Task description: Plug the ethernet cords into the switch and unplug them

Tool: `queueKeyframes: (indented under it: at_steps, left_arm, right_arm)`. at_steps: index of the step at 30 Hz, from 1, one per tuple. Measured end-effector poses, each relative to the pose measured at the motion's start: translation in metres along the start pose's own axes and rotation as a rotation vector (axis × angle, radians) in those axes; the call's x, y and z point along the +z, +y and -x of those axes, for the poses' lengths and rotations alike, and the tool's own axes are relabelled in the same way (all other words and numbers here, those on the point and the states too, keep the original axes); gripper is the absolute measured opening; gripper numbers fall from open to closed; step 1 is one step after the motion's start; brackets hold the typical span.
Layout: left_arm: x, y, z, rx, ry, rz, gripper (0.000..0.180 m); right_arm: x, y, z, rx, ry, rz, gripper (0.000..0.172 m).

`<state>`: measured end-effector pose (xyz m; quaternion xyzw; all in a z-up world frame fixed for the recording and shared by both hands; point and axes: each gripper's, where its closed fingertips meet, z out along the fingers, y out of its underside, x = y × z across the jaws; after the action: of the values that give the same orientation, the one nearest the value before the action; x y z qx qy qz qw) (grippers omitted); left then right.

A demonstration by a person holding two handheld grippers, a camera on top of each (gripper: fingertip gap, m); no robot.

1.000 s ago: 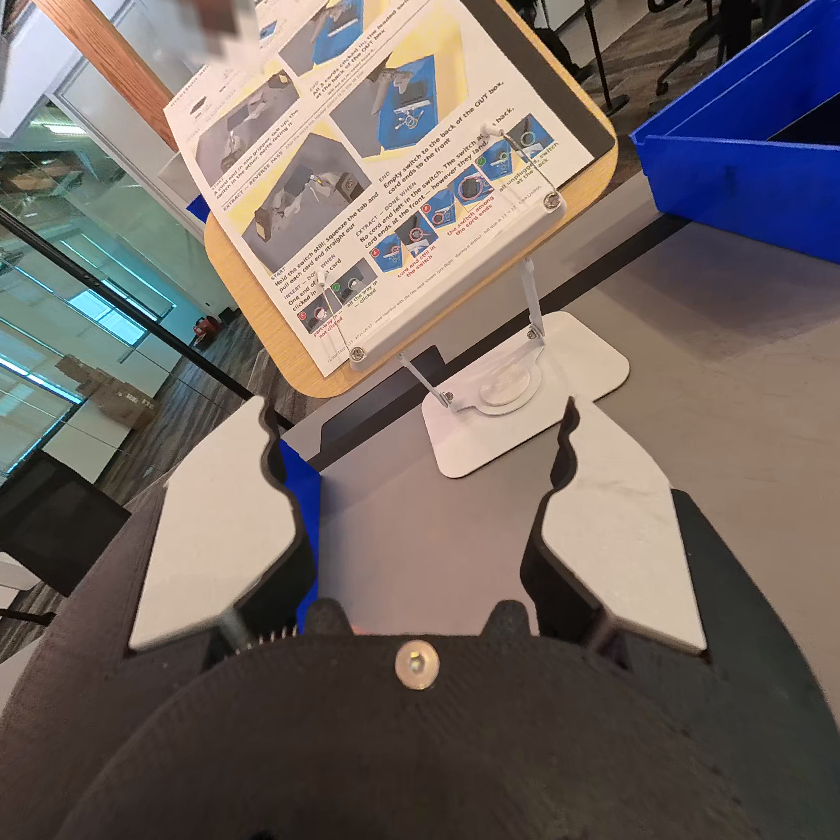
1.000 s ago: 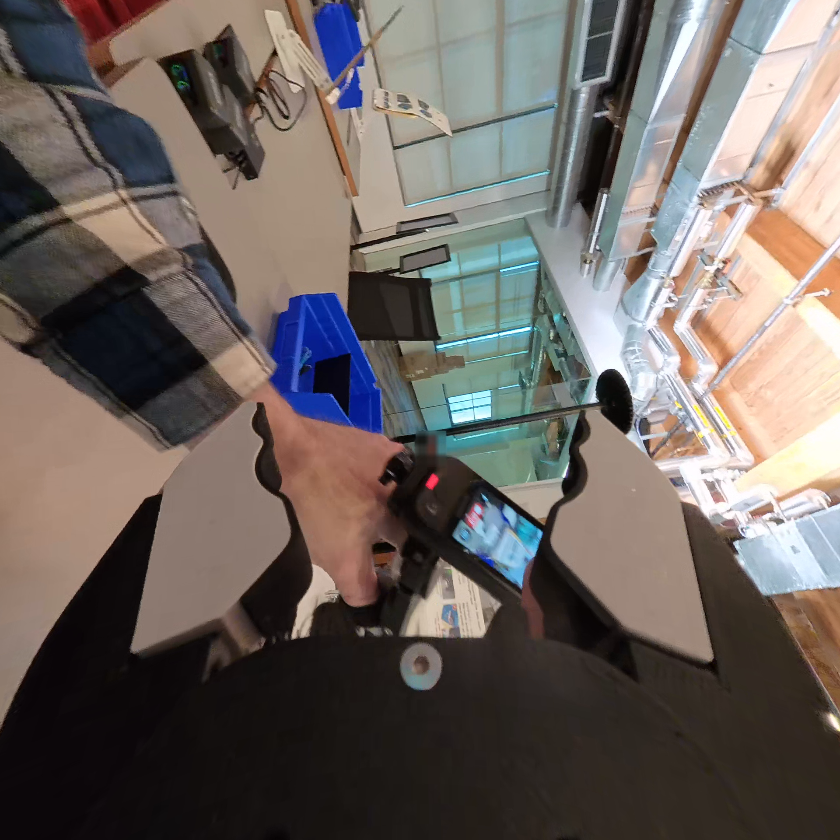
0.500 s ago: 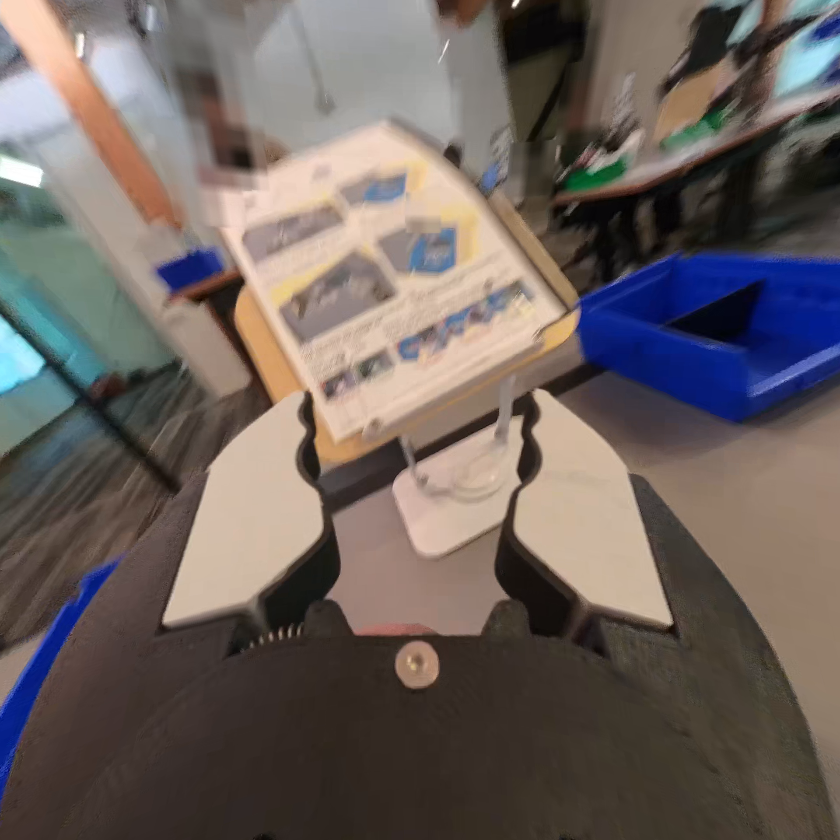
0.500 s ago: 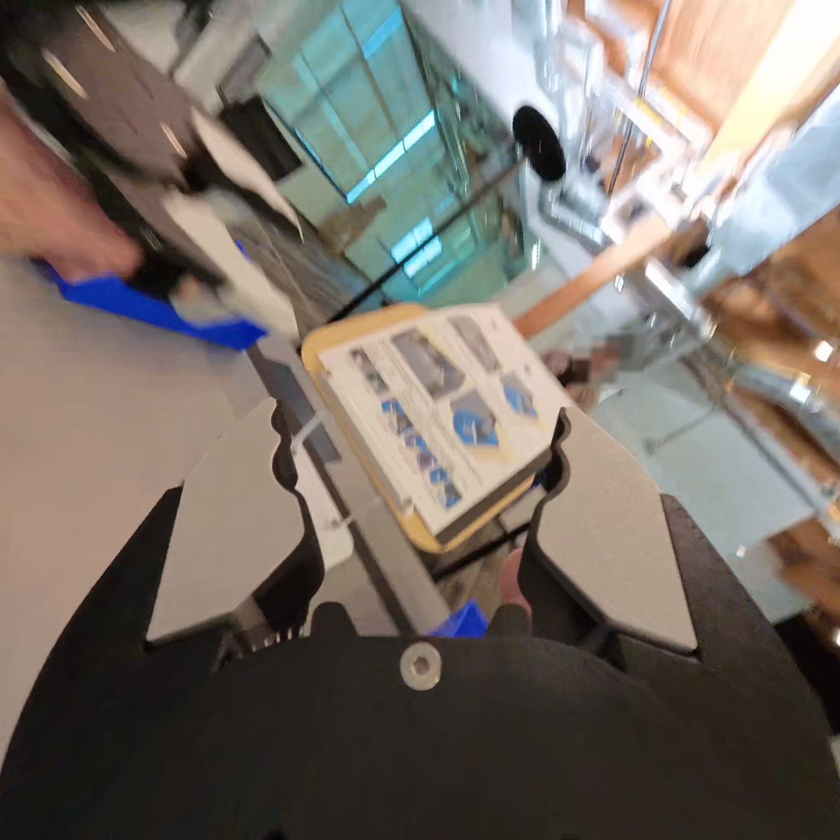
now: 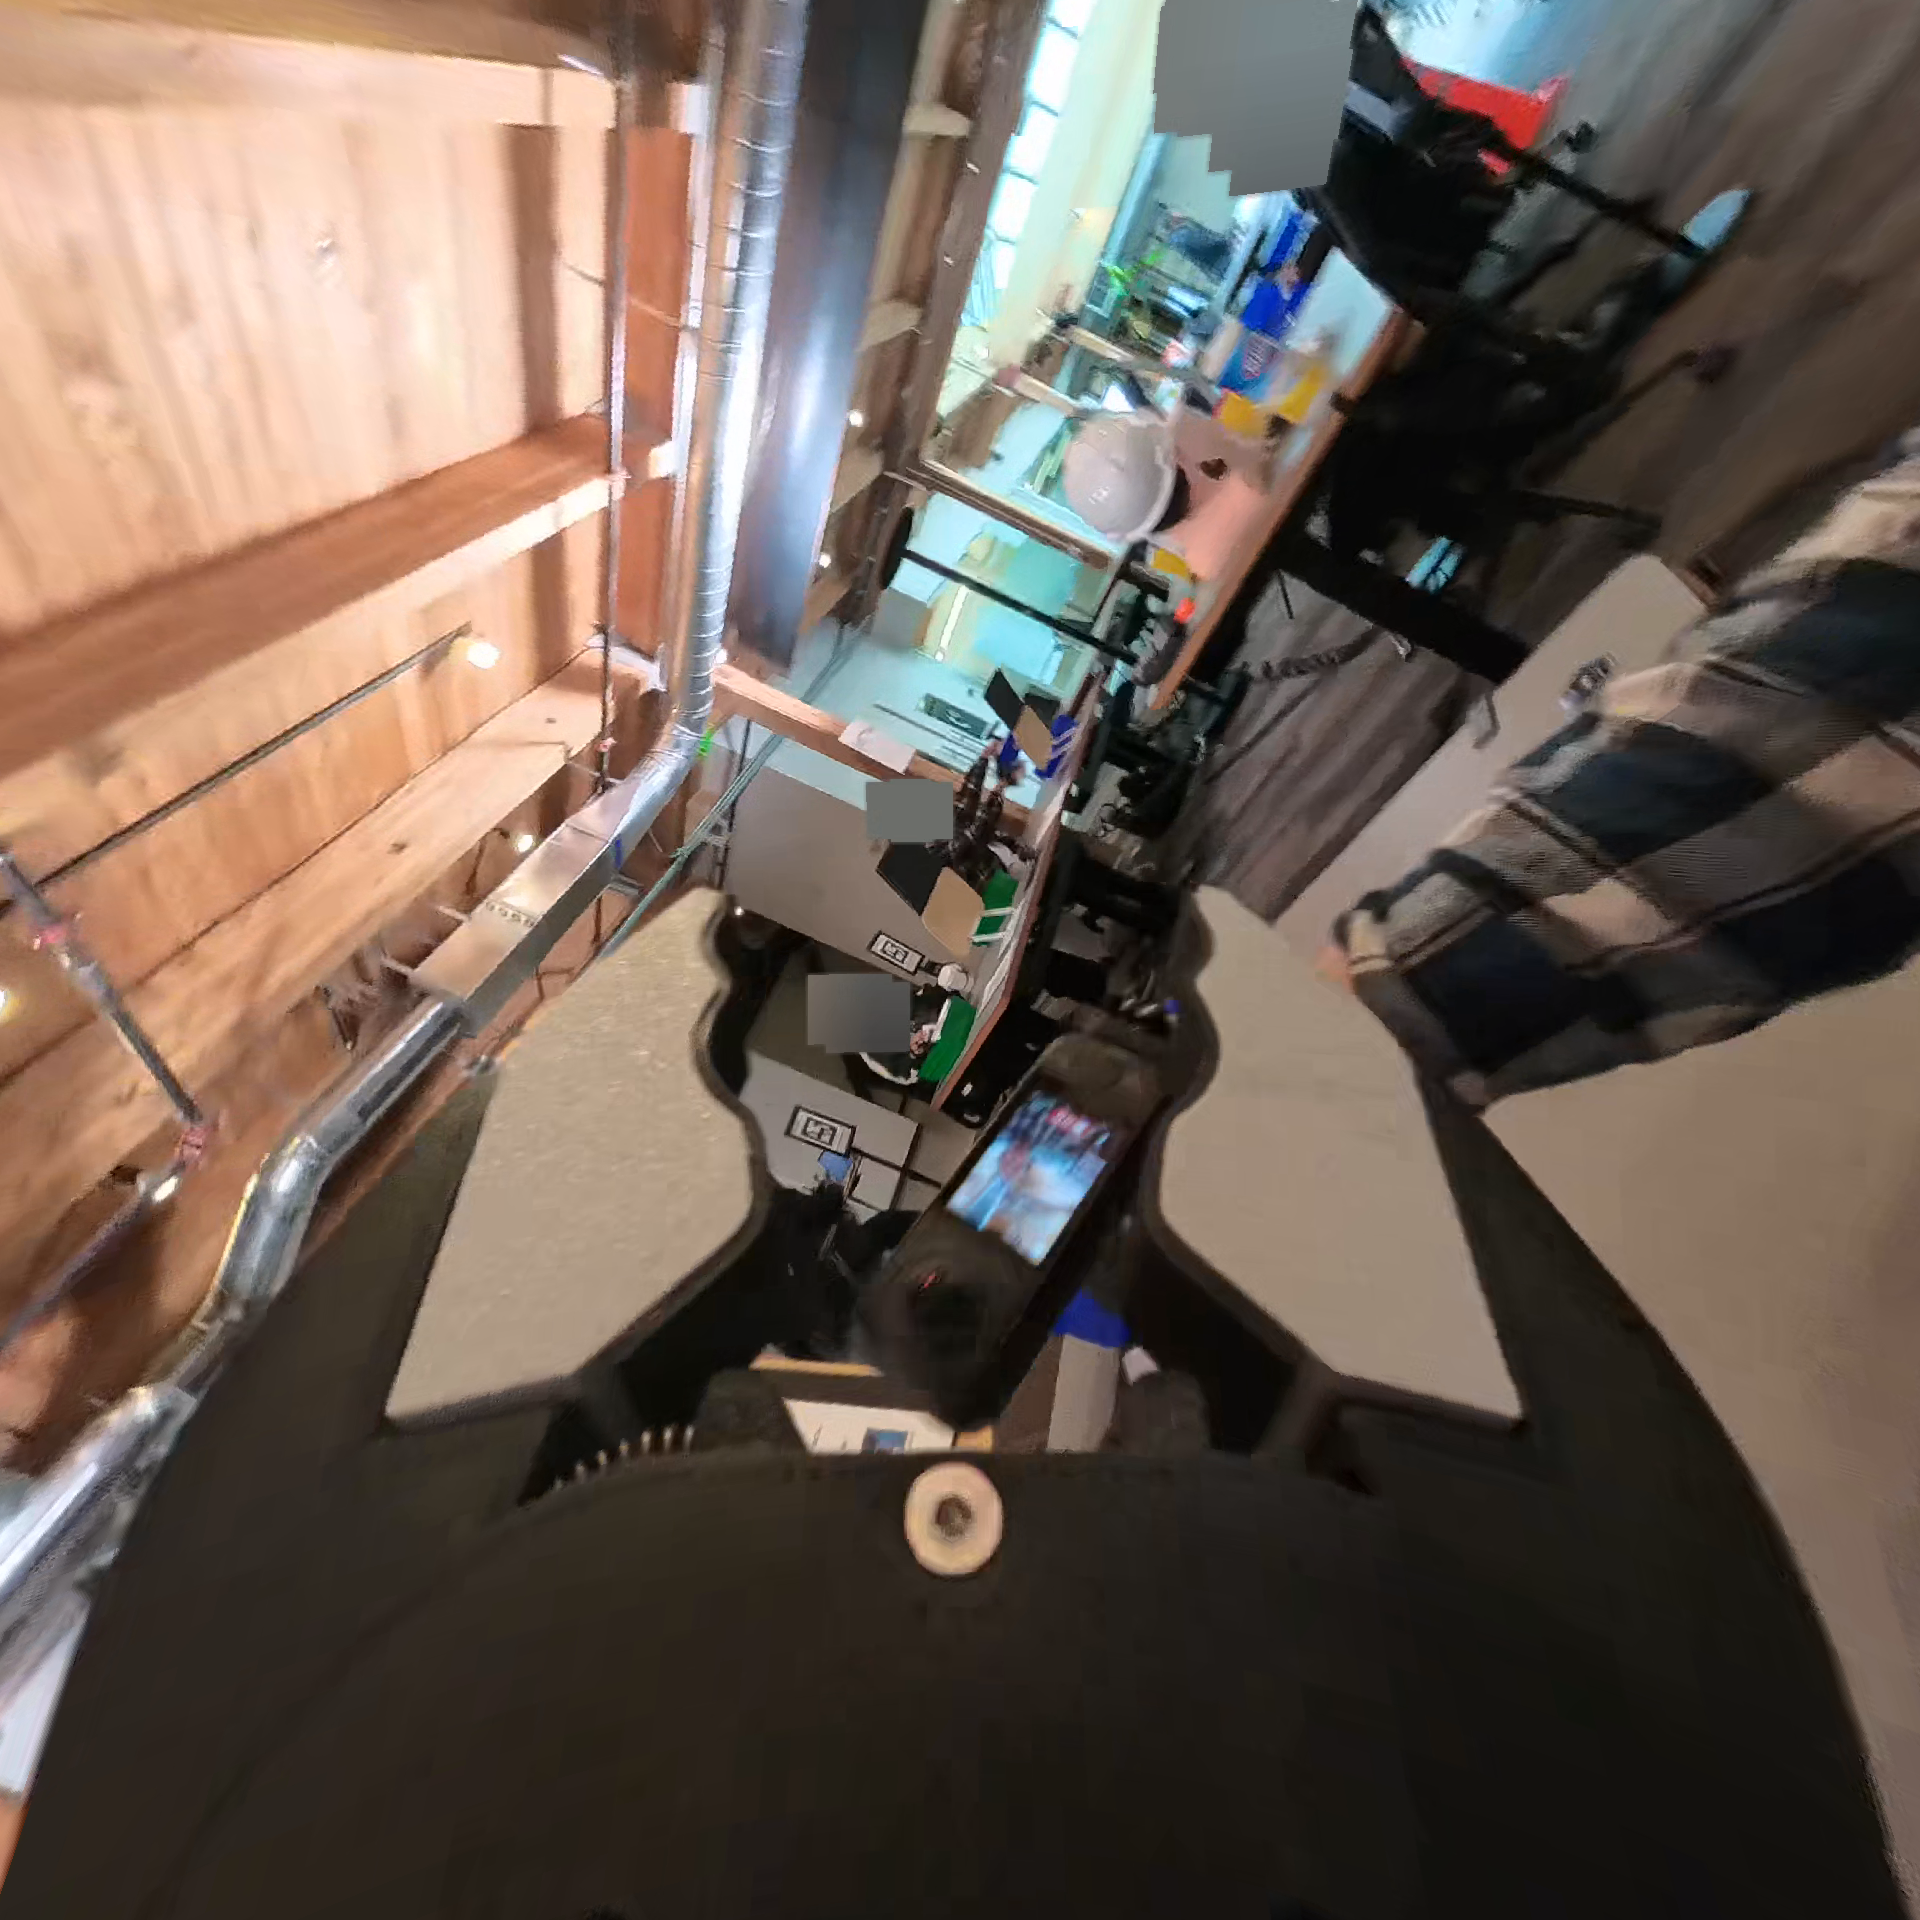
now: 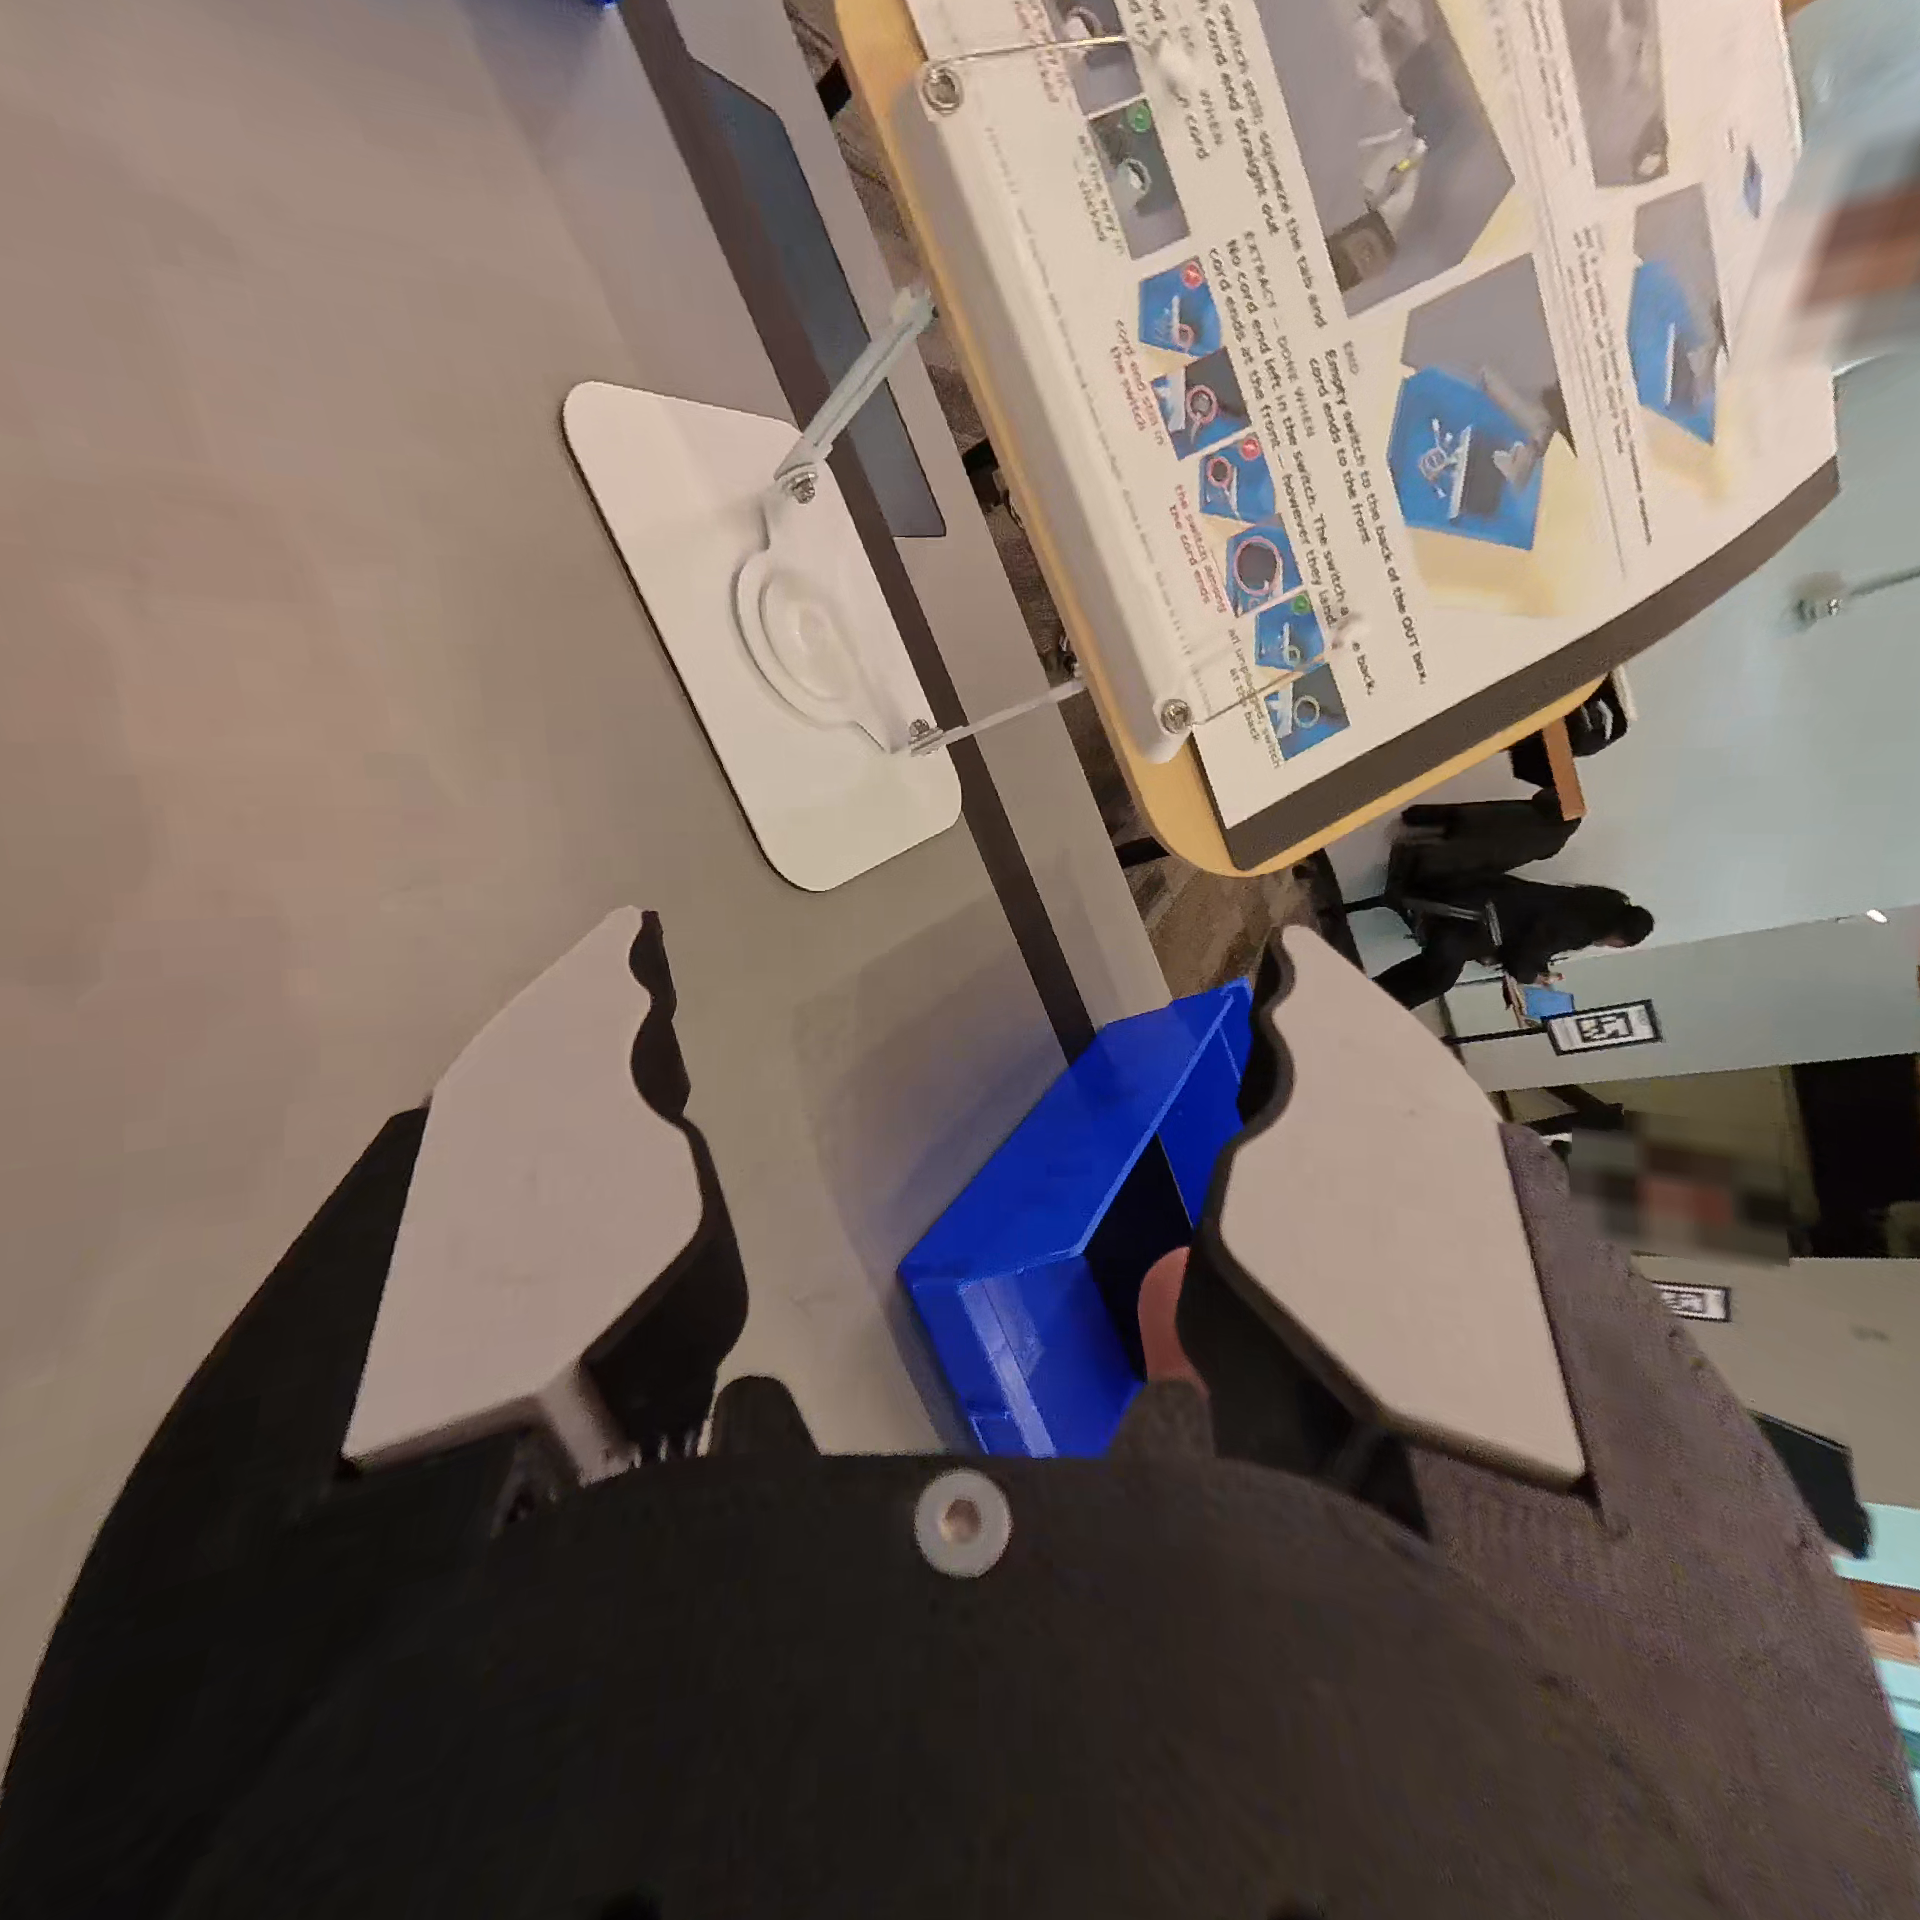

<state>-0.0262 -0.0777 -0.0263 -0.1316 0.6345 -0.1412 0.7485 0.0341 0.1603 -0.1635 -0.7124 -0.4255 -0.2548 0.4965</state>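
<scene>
Both grippers hanging open, gripping nothing.
Right gripper (image 6: 956, 997) hovering over bare grey table (image 6: 260, 520), blue bin (image 6: 1081, 1174) sitting at its far edge; left gripper (image 5: 956, 956) pointing ceilingward.

table (image 6: 260, 520): smooth matt grey
bin (image 6: 1049, 1226): glossy blue plastic, beside the table's edge
stand base (image 6: 665, 582): smooth white, on the table
ceiling (image 5: 260, 364): wood planks
duct (image 5: 717, 416): shiny metal

Right gripper (image 6: 956, 997) hangs open over grey table (image 6: 260, 520), nothing between its fingers. Blue bin (image 6: 1049, 1226) sits just beyond them. White stand (image 6: 727, 582) holds instruction sheet (image 6: 1403, 312) at table's edge.
</scene>
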Motion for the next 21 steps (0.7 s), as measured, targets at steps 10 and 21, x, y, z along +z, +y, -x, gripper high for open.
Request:
queueKeyframes:
  at_steps: [10, 21]
  left_arm:
    - [0.038, 0.023, -0.084, 0.203, 0.147, 0.155, 0.116]
    - [0.044, 0.045, -0.094, 0.236, 0.154, 0.286, 0.118]
  right_arm:
    - [-0.001, -0.028, 0.017, -0.1, 0.06, -0.016, 0.101]
    - [-0.001, -0.036, 0.021, -0.109, 0.07, -0.017, 0.103]
